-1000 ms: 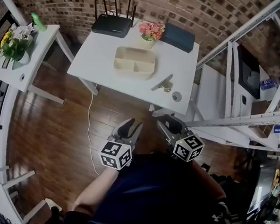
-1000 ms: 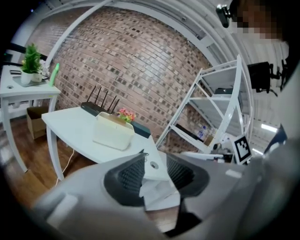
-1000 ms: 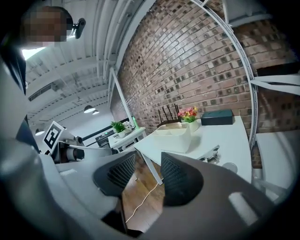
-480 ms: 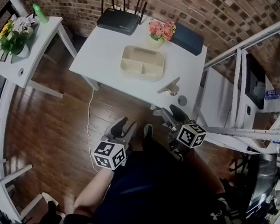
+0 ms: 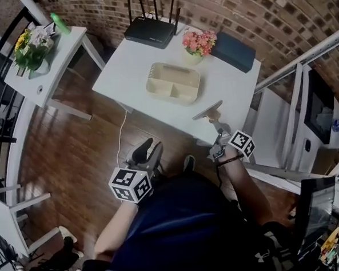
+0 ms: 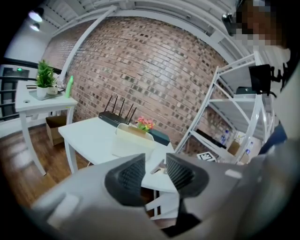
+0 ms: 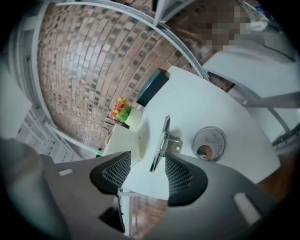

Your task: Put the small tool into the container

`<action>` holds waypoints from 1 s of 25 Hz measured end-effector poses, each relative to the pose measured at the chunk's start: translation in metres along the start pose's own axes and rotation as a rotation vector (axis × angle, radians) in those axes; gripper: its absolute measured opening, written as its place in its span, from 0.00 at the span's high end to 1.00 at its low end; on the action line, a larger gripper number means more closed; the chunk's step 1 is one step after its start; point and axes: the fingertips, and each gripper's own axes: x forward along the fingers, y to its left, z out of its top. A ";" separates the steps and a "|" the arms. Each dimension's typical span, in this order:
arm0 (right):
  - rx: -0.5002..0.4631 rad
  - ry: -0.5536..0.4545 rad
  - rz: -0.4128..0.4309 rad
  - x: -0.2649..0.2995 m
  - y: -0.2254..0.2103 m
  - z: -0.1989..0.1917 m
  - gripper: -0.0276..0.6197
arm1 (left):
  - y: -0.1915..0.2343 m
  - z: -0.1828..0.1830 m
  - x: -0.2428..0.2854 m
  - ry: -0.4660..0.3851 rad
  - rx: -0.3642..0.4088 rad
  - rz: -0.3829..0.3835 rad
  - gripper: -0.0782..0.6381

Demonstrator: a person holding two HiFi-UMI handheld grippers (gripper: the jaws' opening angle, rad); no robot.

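Observation:
The small tool, a grey metal piece with a long blade, lies near the front edge of the white table. The container, a beige divided tray, sits at the table's middle. My right gripper hovers at the table's front edge just short of the tool; it is open, its jaws have just been closing a little, and nothing is between them. My left gripper hangs over the floor before the table, open with its jaws empty and also just closing slightly. It faces the container.
A round tin lies right of the tool. A black router, a pot of pink flowers and a dark blue box stand at the table's back. A white shelf rack is at the right, a side table at the left.
My right gripper has swung forward and down to the table's front edge by the tool, rolling as it went. My left gripper has drifted a little over the floor.

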 end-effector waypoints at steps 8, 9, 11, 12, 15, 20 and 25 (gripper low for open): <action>0.082 0.051 -0.025 0.039 -0.030 0.012 0.60 | 0.002 0.005 -0.001 -0.013 0.015 0.078 0.71; 0.083 0.058 -0.028 0.043 -0.032 0.012 0.60 | 0.003 0.005 -0.002 -0.015 0.015 0.087 0.71; 0.077 0.069 -0.032 0.048 -0.034 0.012 0.62 | 0.005 0.005 -0.005 -0.021 0.009 0.103 0.71; 0.071 0.073 -0.036 0.050 -0.035 0.012 0.64 | 0.007 0.005 -0.007 -0.024 0.004 0.110 0.71; 0.048 0.078 -0.050 0.053 -0.039 0.014 0.73 | 0.011 0.002 -0.010 -0.031 -0.009 0.124 0.71; 0.057 0.097 -0.017 0.056 -0.035 0.015 0.88 | 0.014 0.000 -0.013 -0.034 -0.022 0.128 0.71; 0.082 0.090 0.013 0.054 -0.031 0.017 0.90 | 0.013 -0.001 -0.014 -0.035 -0.025 0.118 0.72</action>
